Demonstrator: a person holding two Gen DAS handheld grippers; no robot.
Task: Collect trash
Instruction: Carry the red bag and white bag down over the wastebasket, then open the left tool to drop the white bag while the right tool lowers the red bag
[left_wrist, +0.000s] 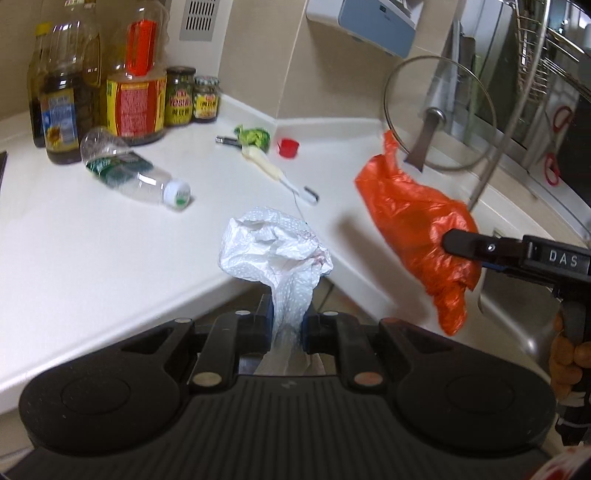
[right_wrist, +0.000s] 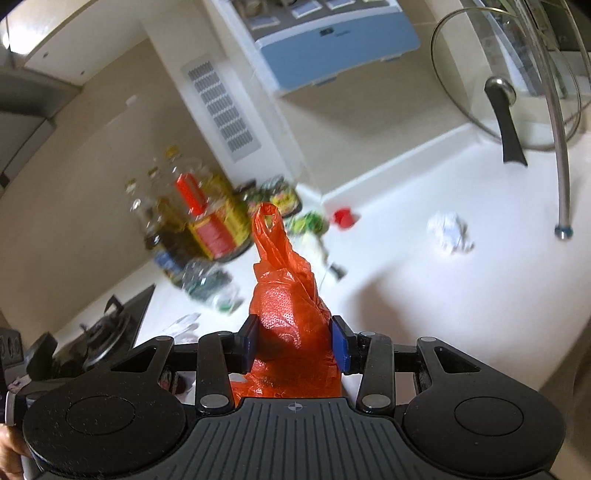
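Both tools full, trash lifted above the tabletop (left_wrist: 92, 236).

My left tool (left_wrist: 287, 328) pinches a crumpled white paper towel (left_wrist: 275, 251); my right tool (right_wrist: 294, 341) clamps an orange plastic bag (right_wrist: 291, 314). A plastic bottle (left_wrist: 136, 175) lies on the tabletop.

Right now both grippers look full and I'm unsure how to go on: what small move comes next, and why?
Probably bring the left gripper, shut on the crumpled paper towel, over to the orange bag clamped in the right gripper. The bag is bunched shut, so it likely needs opening first.
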